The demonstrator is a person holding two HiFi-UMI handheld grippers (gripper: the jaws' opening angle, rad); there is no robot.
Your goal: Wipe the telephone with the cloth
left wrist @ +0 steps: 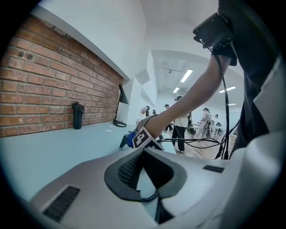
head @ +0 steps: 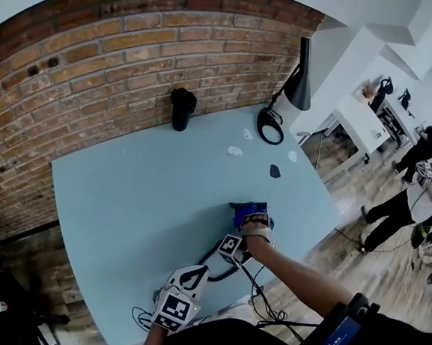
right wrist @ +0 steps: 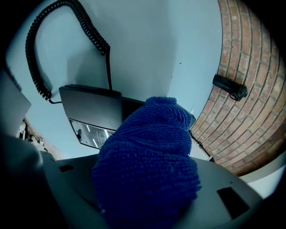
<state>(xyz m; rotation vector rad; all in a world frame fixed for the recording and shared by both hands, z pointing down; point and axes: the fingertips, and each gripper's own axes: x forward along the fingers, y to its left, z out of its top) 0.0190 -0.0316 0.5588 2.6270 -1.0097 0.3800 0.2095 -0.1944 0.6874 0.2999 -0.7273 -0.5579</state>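
The black telephone point(right wrist: 91, 106) lies on the light blue table point(head: 129, 206), its coiled cord point(right wrist: 42, 49) looping away from it. My right gripper point(head: 247, 224) hangs just above the phone, shut on a bunched blue cloth point(right wrist: 147, 156) that hides its jaws; the same cloth point(head: 249, 210) sticks out past the hand. My left gripper point(head: 186, 282) sits at the table's near edge beside the cord loop point(head: 212, 262). Its jaws stand close together with a thin slit, and a piece of the coiled cord point(left wrist: 150, 197) shows in that slit.
A black bottle point(head: 182, 108) stands by the brick wall at the far edge. A black desk lamp point(head: 299, 84) with a ring base point(head: 270, 126) is at the far right corner, near small scraps point(head: 234, 150). Cables point(head: 261, 299) hang off the near edge. People point(head: 424, 142) stand beyond the table.
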